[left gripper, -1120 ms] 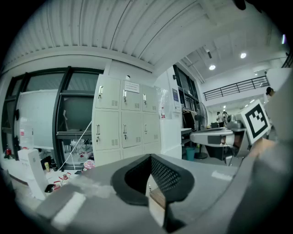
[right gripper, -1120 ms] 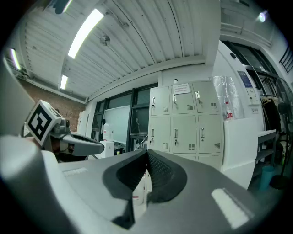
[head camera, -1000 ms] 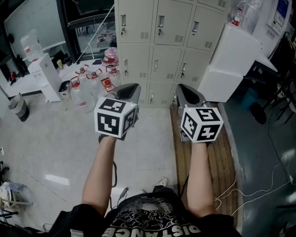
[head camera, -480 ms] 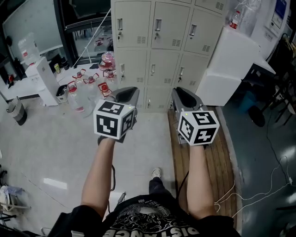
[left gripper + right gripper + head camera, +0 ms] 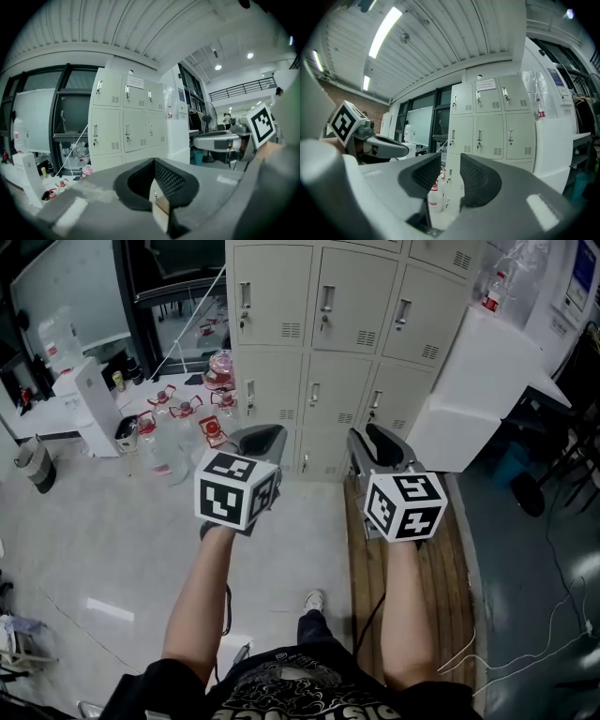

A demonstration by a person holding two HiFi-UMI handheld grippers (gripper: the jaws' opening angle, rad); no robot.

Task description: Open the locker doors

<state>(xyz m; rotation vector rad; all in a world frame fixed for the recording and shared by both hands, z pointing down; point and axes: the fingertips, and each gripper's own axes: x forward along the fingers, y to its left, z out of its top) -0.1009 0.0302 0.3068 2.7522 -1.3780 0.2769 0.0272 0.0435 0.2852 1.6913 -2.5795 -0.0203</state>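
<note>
Since every door on the tall beige metal bank of lockers (image 5: 319,362) sits flush and shut, we judge the task not yet begun: nothing is open, and all of it is left to do. The bank stands ahead of us, well apart from both tools, so we would have to close in before any handle could be reached. The left hand-held gripper (image 5: 153,164) has its jaws together with nothing between them. The right hand-held gripper (image 5: 450,168) is opening its jaws, and the gap holds nothing; only the distant lockers show through it. Counting from the largest thing down, we find one bank, three columns wide. In the head view we count six whole doors (image 5: 272,296), three in each of two rows. One more row is cut off at the top edge and another is partly hidden behind the grippers, so we cannot give the full number. Each whole door carries one slim metal handle (image 5: 326,298). Just right of the bank stands one large white box-shaped cabinet (image 5: 473,371). There are two hand-held grippers, each bearing one black-and-white marker cube (image 5: 234,488). On the pale floor (image 5: 112,521) left of the lockers sits a cluster of clear plastic water jugs (image 5: 215,432) with red caps; we make out at least four, though they overlap.
</note>
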